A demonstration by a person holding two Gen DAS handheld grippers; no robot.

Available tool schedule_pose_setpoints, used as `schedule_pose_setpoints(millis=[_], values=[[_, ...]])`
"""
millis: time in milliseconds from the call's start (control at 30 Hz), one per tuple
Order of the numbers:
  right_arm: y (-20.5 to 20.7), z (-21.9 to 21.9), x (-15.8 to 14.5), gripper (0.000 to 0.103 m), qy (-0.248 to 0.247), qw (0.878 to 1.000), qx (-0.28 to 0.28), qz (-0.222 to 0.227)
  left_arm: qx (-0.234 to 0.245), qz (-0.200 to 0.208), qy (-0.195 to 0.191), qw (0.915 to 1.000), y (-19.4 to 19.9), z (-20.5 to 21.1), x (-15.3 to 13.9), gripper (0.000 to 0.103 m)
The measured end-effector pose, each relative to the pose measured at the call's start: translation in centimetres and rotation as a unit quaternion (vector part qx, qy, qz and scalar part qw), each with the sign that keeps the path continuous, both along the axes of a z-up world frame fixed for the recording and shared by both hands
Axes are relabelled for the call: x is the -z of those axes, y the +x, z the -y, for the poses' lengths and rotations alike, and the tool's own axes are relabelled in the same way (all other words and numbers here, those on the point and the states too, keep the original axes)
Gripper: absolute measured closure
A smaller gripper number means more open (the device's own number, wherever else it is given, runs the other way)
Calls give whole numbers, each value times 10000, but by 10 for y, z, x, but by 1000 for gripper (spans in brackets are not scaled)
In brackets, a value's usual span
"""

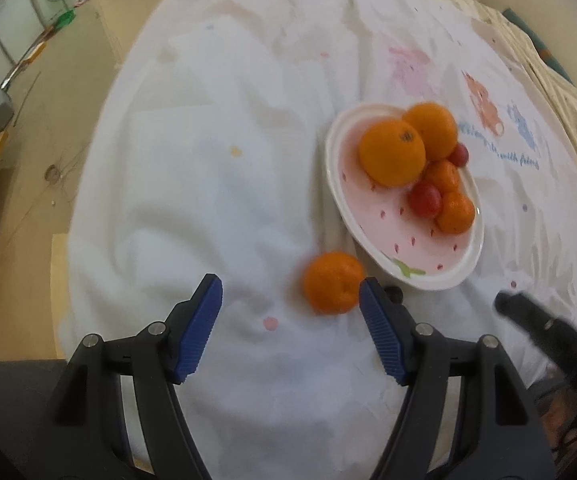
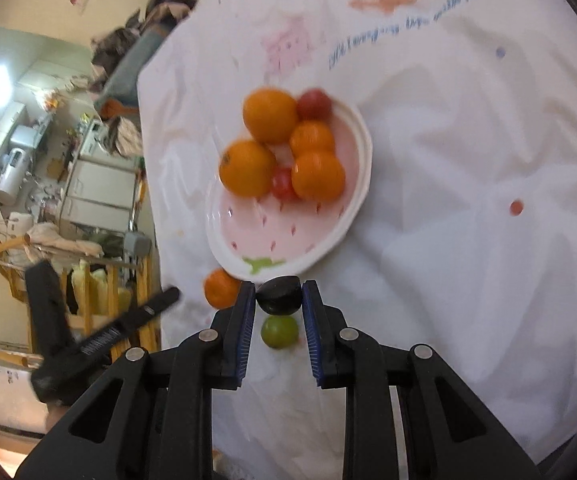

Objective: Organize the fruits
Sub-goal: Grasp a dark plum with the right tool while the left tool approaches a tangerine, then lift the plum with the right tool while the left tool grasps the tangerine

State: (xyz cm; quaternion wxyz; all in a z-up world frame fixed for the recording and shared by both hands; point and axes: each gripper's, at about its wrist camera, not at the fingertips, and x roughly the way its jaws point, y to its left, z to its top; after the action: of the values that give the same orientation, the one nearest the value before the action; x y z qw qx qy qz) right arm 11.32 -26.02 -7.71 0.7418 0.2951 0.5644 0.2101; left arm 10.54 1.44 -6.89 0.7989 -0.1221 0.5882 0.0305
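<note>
Right wrist: right gripper [image 2: 279,298] clamps dark fruit [image 2: 279,295]; plate [image 2: 362,168]: four oranges, two tomatoes.

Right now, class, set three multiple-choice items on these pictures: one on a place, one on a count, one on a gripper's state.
1. Where does the loose orange lie?
A. on the cloth, near the plate
B. on the plate
C. on the floor

2. How many red fruits are on the plate?
A. none
B. two
C. five

3. The right gripper is:
A. wide open
B. out of view
C. closed on a dark fruit

Answers: 1 A, it rests off the rim; 2 B, two red ones show among the oranges; 3 C, both pads press it.
</note>
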Motion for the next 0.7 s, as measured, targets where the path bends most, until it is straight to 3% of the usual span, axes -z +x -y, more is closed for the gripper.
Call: schedule_pose_setpoints(millis=[167,333,533,700], values=[[2,14,-1,78,157,9996,241,6,535,-72,189,9984,4,28,12,35],[5,20,-4,78,218,9994,255,92,917,-69,745,9930,13,49,22,37],[8,22,-4,78,169,9995,231,91,1022,-407,696,9915,19,52,41,60],[6,20,-9,78,166,9996,183,162,1095,-358,703,9909,15,51,38,64]])
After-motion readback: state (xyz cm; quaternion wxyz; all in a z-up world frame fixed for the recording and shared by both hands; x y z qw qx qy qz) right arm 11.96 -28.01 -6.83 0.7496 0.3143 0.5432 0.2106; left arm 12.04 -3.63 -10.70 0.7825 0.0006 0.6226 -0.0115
